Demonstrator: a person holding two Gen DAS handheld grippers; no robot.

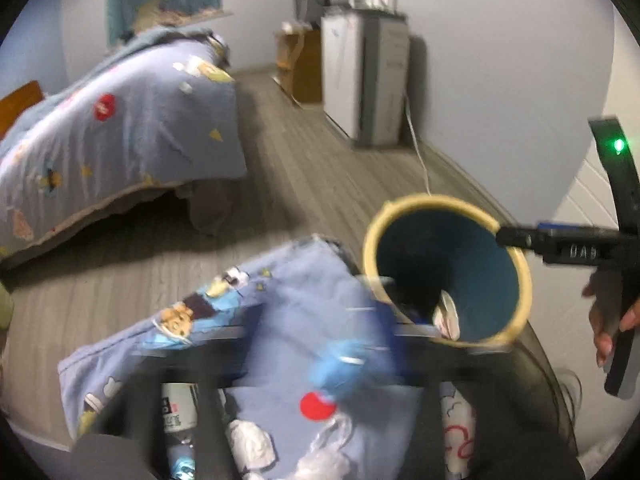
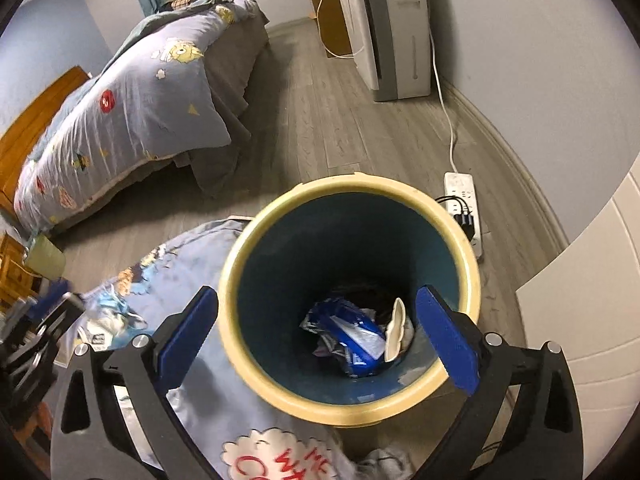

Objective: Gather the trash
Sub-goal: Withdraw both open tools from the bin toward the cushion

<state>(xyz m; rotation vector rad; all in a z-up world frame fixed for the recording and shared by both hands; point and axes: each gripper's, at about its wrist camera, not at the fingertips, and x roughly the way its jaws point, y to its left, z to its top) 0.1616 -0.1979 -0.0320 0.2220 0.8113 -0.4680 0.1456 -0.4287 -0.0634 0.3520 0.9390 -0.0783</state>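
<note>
**Bedroom with a waste bin under the right hand-held gripper**

A bed (image 2: 120, 120) with a lilac cartoon-print quilt fills the left of both views, on a grey wood-plank floor (image 2: 360, 136). Against the far wall stands a tall white appliance (image 2: 392, 28) with a wooden cabinet (image 2: 324, 16) beside it.

Nearer the cameras, a table is draped with a blue cartoon-print cloth (image 2: 200, 264). Just beside it stands a round waste bin (image 2: 468, 268), dark blue inside with a cream rim.

Only the right wrist view looks straight down into the bin: at the bottom lie a crumpled blue and white wrapper (image 2: 352, 332) and a pale curved scrap (image 2: 394, 328). The same view shows a white power strip (image 2: 460, 192) on the floor behind the bin, a white cable running from it toward the appliance. The right hand-held gripper (image 2: 316, 344) hangs above the bin mouth, its blue fingers wide apart with nothing between them.

Only the left wrist view shows the trash on the cloth: crumpled white tissues (image 1: 252, 444), a clear plastic bag (image 1: 328, 452), a small bottle (image 1: 180, 412) and a printed paper cup (image 1: 458, 432). The left hand-held gripper (image 1: 360, 344) is a blue motion-blurred smear over the cloth; whether it is apart or together cannot be told. At its right edge, this view catches the right gripper from the side, reaching over the bin rim, with the person's fingers (image 1: 604, 332) on the handle.
</note>
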